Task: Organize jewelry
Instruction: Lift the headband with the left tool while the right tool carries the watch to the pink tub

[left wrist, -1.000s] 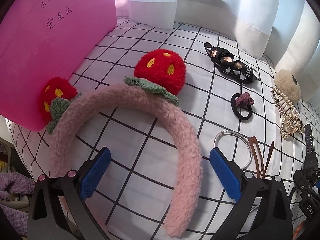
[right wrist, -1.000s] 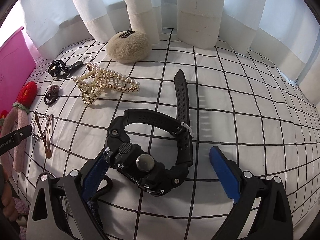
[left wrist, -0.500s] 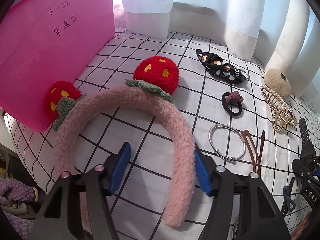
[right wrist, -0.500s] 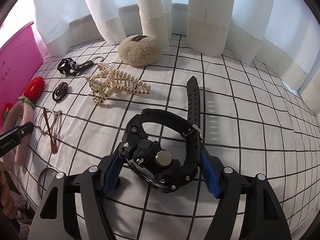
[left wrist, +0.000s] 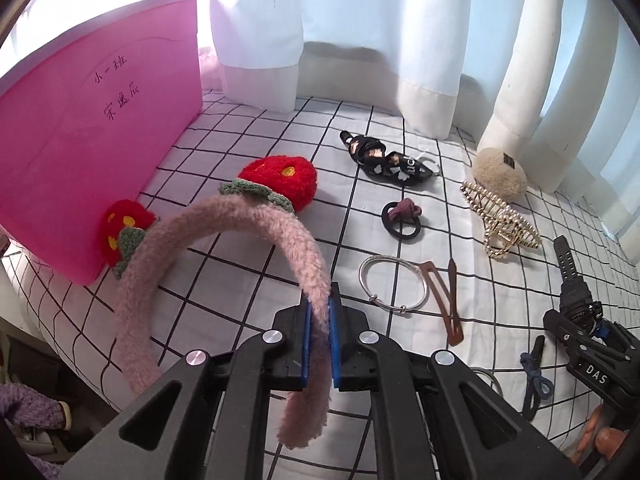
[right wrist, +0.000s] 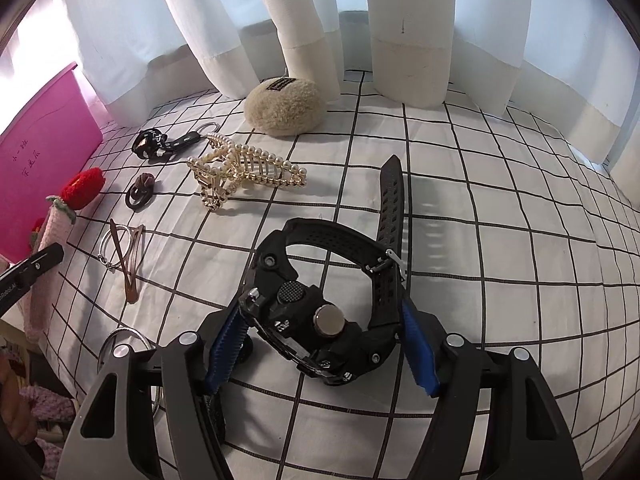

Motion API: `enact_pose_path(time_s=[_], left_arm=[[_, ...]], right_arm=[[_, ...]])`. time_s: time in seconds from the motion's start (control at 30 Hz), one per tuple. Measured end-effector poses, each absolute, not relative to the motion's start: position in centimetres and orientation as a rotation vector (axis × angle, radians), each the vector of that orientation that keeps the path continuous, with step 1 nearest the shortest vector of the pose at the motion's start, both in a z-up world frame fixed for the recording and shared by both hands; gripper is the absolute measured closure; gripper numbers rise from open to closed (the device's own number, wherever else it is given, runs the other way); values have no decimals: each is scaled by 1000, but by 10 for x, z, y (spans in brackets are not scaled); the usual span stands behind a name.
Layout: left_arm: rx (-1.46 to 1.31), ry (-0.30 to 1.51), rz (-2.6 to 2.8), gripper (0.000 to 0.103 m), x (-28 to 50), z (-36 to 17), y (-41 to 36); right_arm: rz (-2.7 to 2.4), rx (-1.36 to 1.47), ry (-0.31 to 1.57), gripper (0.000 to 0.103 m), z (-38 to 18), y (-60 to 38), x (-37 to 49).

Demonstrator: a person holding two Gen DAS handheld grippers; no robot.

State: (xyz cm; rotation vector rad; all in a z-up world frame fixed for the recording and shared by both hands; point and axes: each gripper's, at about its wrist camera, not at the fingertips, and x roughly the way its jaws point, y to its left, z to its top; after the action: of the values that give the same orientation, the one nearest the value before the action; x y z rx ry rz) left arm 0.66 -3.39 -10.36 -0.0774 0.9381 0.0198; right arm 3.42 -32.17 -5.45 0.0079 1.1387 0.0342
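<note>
My left gripper [left wrist: 318,308] is shut on one arm of a fluffy pink headband [left wrist: 224,216] with two red strawberry pompoms; the free end hangs below the pads. The headband's far side lies next to a pink box [left wrist: 88,152] at the left. In the right wrist view my right gripper [right wrist: 320,340] is closed around a black sport watch [right wrist: 304,308]. One blue pad presses the case and the other presses the strap. The watch's loose strap end points away over the checked cloth [right wrist: 500,200]. The left wrist view shows that watch [left wrist: 576,296] at the far right.
On the cloth lie a silver bangle [left wrist: 392,284], a brown hair clip [left wrist: 440,300], a black hair tie [left wrist: 400,220], a black patterned strap [left wrist: 384,158], a pearl claw clip [right wrist: 240,168] and a beige plush clip [right wrist: 284,108]. White curtains hang behind. A blue cord [left wrist: 534,376] lies near the front edge.
Both grippers closed from wide open: the left onto the headband's arm, the right onto the watch. The left gripper rose and the headband's held side lifted with it.
</note>
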Motion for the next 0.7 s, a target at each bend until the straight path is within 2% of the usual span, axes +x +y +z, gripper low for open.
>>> enact_pose_path(time_s=[0.3,0.7], left_arm=[[-139,873,-7,95,2,-61,-30],[-165,752,-36,95,-13,12,-46]], right_arm=[[67,34,1101,36,-30,-324,34],[139,30,1011,36,33,-322,46]])
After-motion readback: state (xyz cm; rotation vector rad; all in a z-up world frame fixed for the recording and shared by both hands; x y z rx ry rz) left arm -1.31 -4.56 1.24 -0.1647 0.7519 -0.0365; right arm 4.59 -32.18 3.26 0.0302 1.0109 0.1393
